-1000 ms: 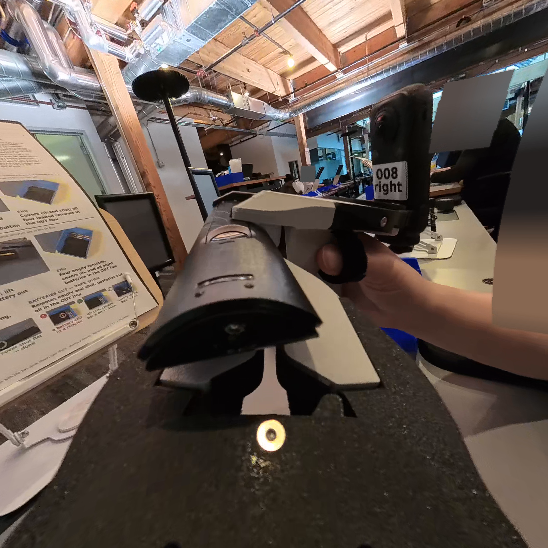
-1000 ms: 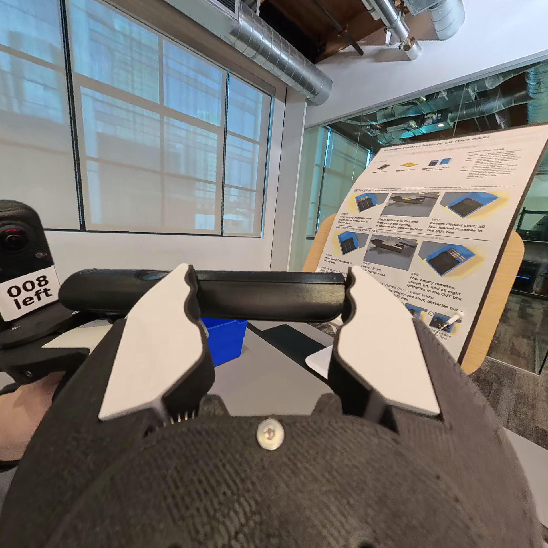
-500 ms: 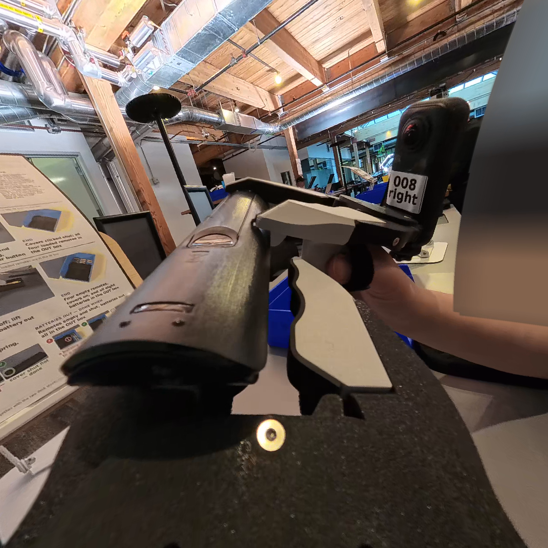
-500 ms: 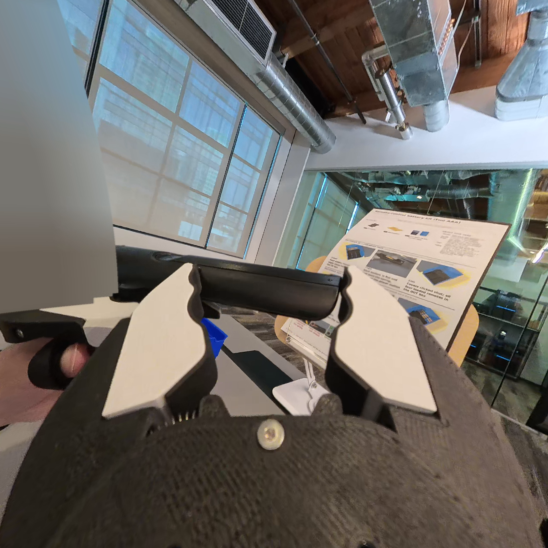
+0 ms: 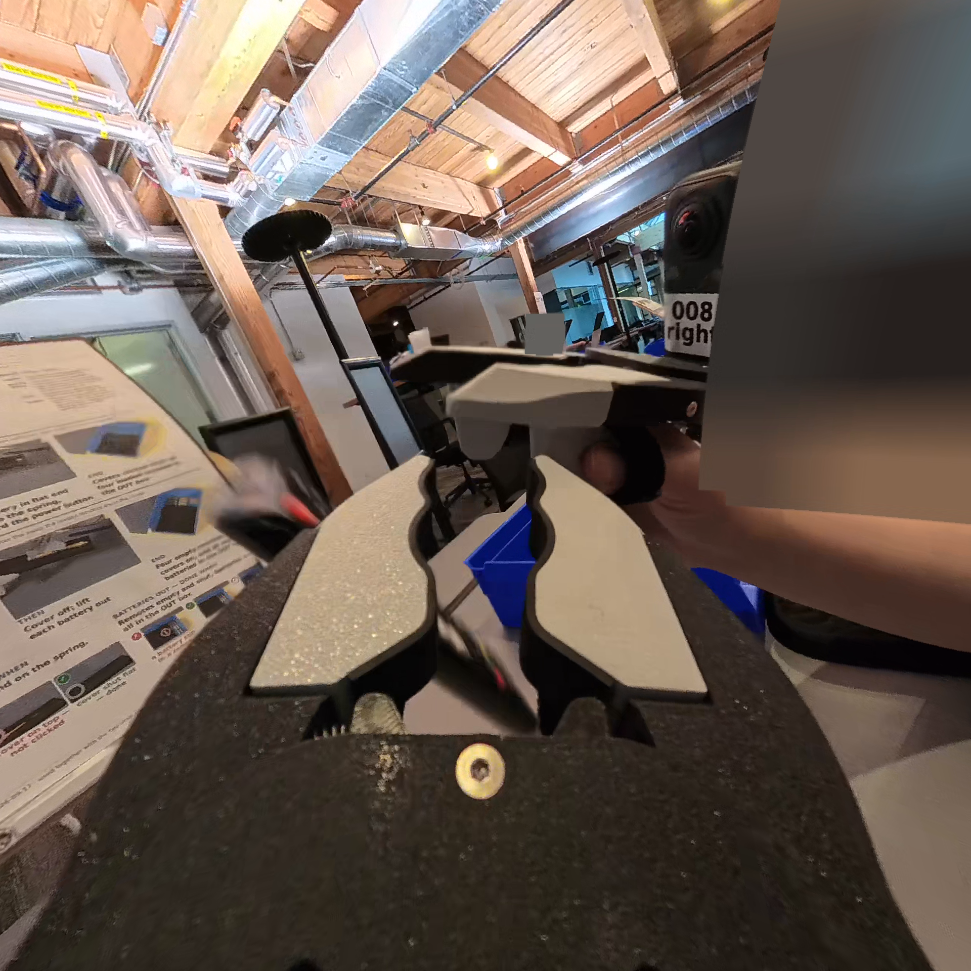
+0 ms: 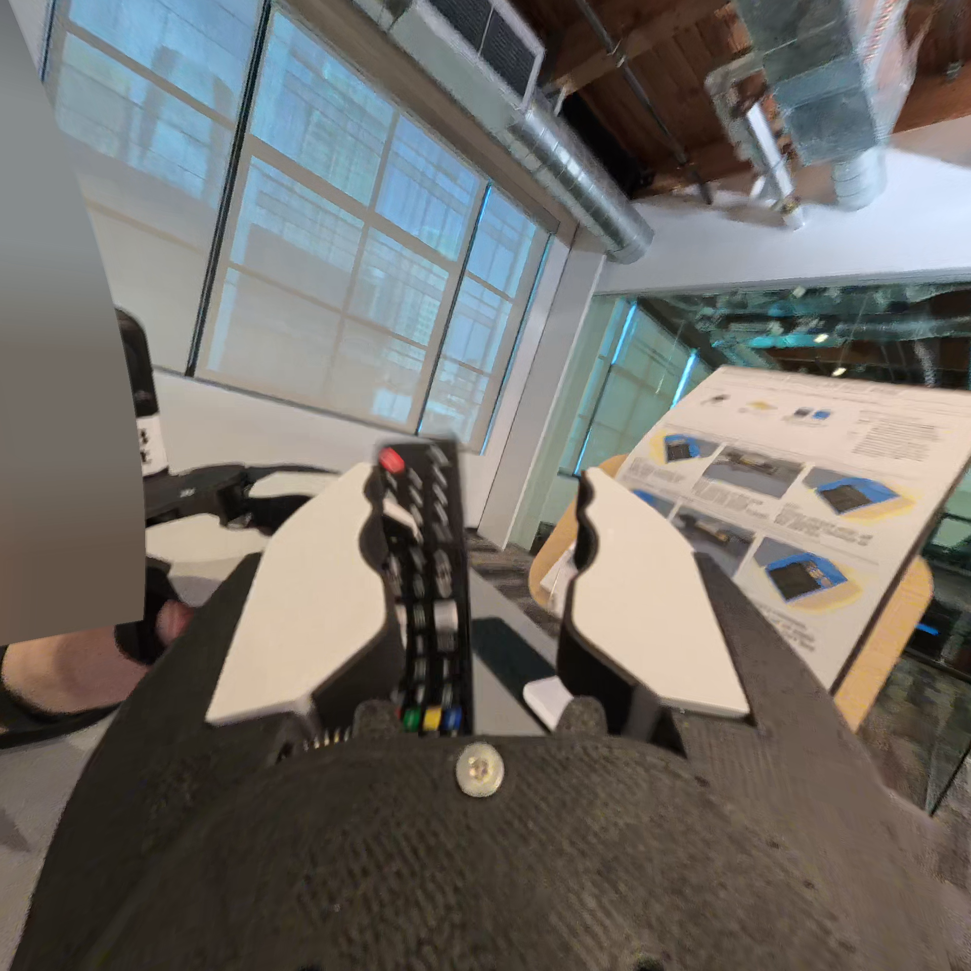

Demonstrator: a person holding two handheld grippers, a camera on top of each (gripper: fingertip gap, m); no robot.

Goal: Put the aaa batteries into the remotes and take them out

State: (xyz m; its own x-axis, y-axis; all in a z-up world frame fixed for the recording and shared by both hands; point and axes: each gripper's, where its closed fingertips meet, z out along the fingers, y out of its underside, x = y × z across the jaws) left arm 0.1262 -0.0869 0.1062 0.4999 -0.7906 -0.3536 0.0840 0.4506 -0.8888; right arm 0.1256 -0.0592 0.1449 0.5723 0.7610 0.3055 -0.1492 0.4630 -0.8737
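A black remote (image 6: pixel 431 578) shows button side up in the right wrist view. It lies lengthwise in the gap of my right gripper (image 6: pixel 478 473), close to the left finger, and is blurred. The jaws stand wide apart and do not clamp it. In the left wrist view the same remote (image 5: pixel 262 504) is a blur to the left of and below my left gripper (image 5: pixel 481 465), which is open and empty. The right gripper's fingers (image 5: pixel 525 389) hover just beyond it. No batteries are visible.
A blue bin (image 5: pixel 504 572) stands on the grey table beyond the left fingers. A tilted instruction board (image 5: pixel 79 525) stands at the left and also shows in the right wrist view (image 6: pixel 788 499). A person's hand (image 5: pixel 683 504) holds the right gripper.
Both grippers held the remote crosswise between them. Now both are open, and the remote has turned button side up, loose and blurred between and below the fingers.
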